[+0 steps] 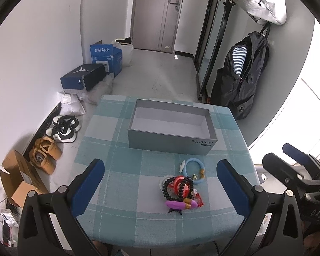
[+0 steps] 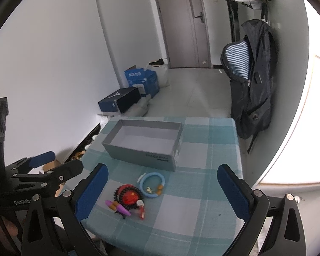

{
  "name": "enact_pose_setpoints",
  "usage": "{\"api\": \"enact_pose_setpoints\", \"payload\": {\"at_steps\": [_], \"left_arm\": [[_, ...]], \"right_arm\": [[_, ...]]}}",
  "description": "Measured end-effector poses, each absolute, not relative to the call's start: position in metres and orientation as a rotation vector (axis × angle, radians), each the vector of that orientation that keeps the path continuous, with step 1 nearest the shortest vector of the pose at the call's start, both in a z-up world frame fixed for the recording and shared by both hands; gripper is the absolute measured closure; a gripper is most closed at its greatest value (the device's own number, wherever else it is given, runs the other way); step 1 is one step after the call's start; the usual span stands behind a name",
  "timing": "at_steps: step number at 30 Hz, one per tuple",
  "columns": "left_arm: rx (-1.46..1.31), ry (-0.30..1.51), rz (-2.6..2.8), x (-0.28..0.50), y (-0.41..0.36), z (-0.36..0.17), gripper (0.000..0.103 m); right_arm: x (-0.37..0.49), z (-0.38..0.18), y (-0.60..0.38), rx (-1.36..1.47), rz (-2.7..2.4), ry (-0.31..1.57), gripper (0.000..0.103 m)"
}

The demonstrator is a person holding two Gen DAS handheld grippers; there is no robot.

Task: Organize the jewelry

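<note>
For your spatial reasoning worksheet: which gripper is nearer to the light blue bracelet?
Hard to call. The left gripper and right gripper both hang open over the table's near edge, short of the light blue bracelet, neither touching it.

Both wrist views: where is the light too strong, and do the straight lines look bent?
Left wrist view: the window at right is blown out white; the table edges bow outward. Right wrist view: the same white glare at right, the wall corner curves, and the grey box stays sharp.
</note>
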State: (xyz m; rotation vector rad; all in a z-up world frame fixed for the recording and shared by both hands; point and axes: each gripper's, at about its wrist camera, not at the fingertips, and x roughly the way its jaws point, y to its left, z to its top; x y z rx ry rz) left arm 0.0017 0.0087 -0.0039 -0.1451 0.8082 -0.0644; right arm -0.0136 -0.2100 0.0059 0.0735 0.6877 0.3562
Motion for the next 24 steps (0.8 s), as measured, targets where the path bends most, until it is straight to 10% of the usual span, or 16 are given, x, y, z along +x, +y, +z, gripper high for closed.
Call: {"api": "enact_pose_setpoints", "payload": {"at_steps": [24], "left_arm": [[-0.177, 0.852, -0.096, 0.002, 0.013, -0.014, 0.001]], "right_arm": [[-0.009, -0.002, -0.207, 0.084, 0.381, 0.728, 0.005]]}}
